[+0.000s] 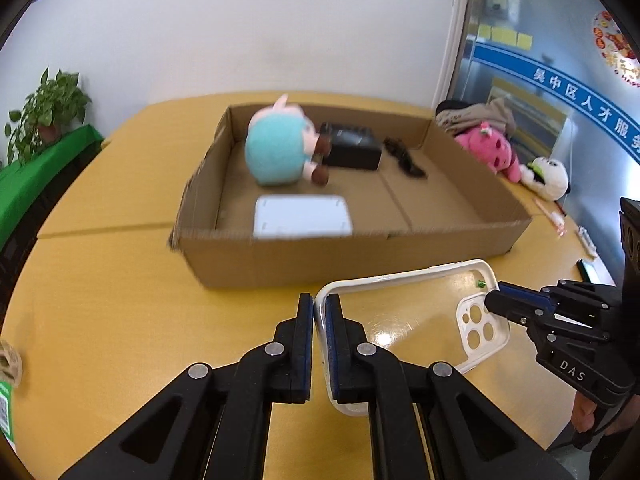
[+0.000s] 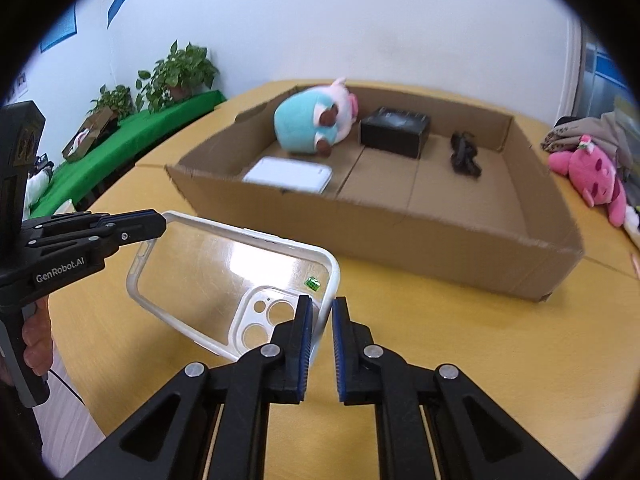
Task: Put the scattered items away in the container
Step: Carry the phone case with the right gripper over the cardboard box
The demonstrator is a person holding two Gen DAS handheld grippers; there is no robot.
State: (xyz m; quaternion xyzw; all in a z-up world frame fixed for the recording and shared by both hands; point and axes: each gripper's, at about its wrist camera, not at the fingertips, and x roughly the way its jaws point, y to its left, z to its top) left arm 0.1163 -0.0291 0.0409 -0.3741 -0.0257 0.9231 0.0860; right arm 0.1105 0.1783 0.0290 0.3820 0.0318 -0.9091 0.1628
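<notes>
Left wrist view: we see the left gripper [image 1: 319,310] clenched on 1 short end of the phone case [image 1: 404,312], with the right gripper [image 1: 494,300] coming in from 3 o'clock, pinching the camera-cutout end. Only this view shows the white panda plush [image 1: 550,178] at 2 o'clock and a twine roll [image 1: 10,360] at 9 o'clock.

Right wrist view gives the mirror: right gripper [image 2: 322,312] clamped on the case rim, left gripper [image 2: 158,226] at 9 o'clock with a hand [image 2: 36,340] on its grip. Only here we get 2 potted plants [image 2: 180,70] on a green-covered shelf [image 2: 132,140] at 10 o'clock.

The case is clear-backed with a white bumper, 3 round lens holes, a small green speck on the back. It's held between both grippers, tilted above the yellow table [image 1: 100,320], just in front of the cardboard box [image 1: 360,256], at 6 o'clock from it.

In the box: teal plush [image 1: 280,148], black box [image 1: 354,148], white flat device [image 1: 302,216], a dark small item [image 1: 404,158]. Pink plush [image 1: 490,148] sits outside at 2 o'clock.
</notes>
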